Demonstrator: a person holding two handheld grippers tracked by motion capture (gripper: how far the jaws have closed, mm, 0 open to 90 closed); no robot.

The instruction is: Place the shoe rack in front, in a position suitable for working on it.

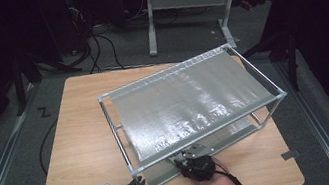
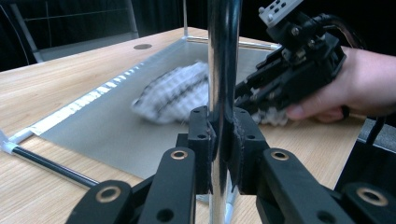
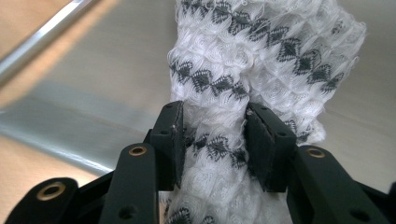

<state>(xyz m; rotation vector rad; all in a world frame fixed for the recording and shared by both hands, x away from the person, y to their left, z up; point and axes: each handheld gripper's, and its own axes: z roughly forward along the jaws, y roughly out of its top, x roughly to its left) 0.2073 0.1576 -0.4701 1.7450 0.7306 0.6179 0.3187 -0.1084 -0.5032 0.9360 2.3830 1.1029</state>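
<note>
A metal rack [image 1: 254,65] with two silver fabric shelves stands on the wooden table [image 1: 83,136]. At its near left corner my left gripper [image 1: 139,182] [image 2: 223,126] is shut on the upright chrome pole [image 2: 224,56]. A white knitted cloth [image 2: 173,93] [image 3: 261,51] with black diamond bands lies on the lower shelf [image 2: 93,135] [image 3: 93,70]. My right gripper [image 1: 183,157] [image 2: 250,95] [image 3: 214,135] reaches under the top shelf [image 1: 189,98], and its pads touch the cloth on both sides, pinching it narrower there.
The top shelf hides most of the lower one from above. A thin black bar [image 2: 46,163] runs along the lower shelf's near edge. Bare tabletop lies left of the rack. A desk frame [image 1: 188,2] and cables [image 1: 99,47] stand beyond the table.
</note>
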